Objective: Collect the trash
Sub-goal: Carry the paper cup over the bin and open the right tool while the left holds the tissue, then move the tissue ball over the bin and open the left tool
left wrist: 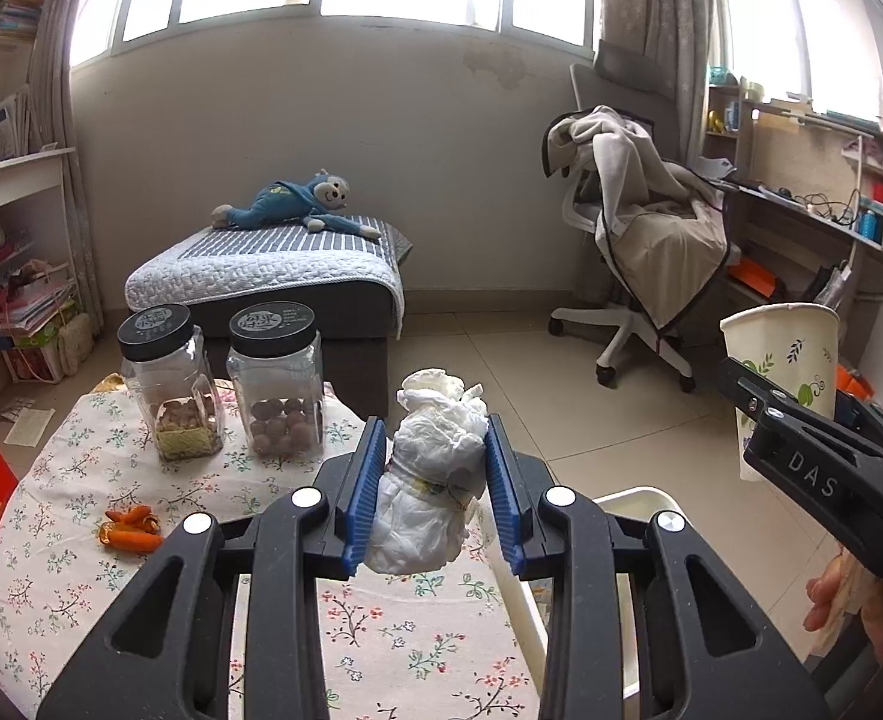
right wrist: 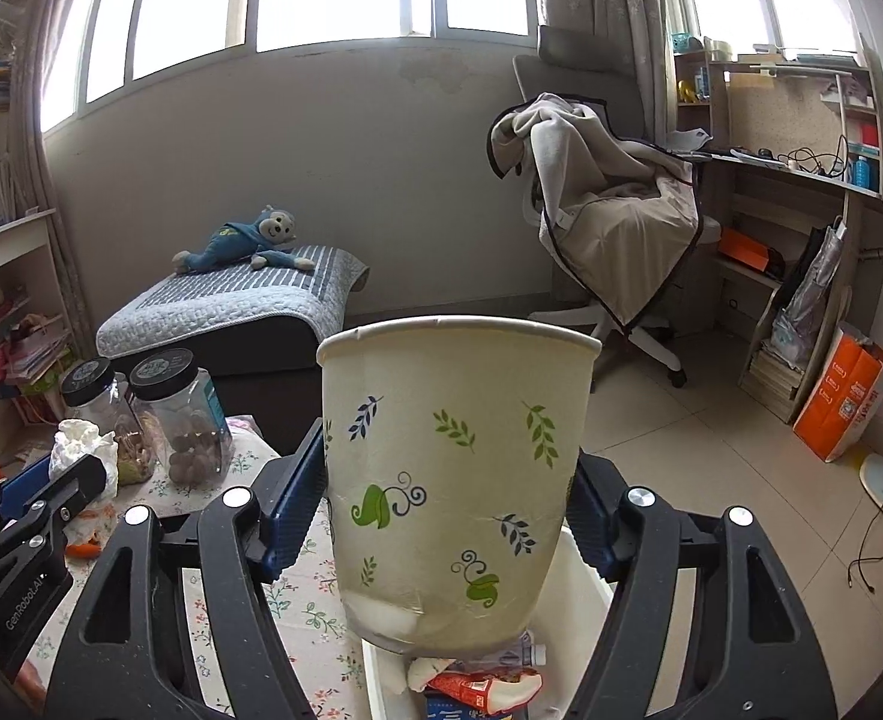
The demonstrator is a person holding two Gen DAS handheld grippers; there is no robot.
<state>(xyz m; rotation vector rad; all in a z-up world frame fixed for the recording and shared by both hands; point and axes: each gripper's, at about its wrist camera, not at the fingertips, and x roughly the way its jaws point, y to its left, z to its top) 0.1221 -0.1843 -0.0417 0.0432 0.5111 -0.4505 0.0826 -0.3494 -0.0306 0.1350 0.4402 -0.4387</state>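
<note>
The left gripper (left wrist: 435, 480) is clamped on a crumpled white tissue wad (left wrist: 426, 480), held above the near right edge of the table with the floral cloth (left wrist: 69, 546). The right gripper (right wrist: 441, 516) squeezes a cream paper cup printed with green leaves (right wrist: 453, 474), upright, over the white plastic bin (right wrist: 381, 678) just beside the table; wrappers already lie inside it.

The risks, as I judge them: the wad sits over the table edge, not the bin, so letting go now would drop it on the cloth or floor. The thin cup could buckle under the blue pads and slip out sideways. The orange peel scraps (left wrist: 132, 528) to the left remain uncollected, near the two clear black-lidded jars (left wrist: 225, 384), which a sweeping reach could topple.
</note>
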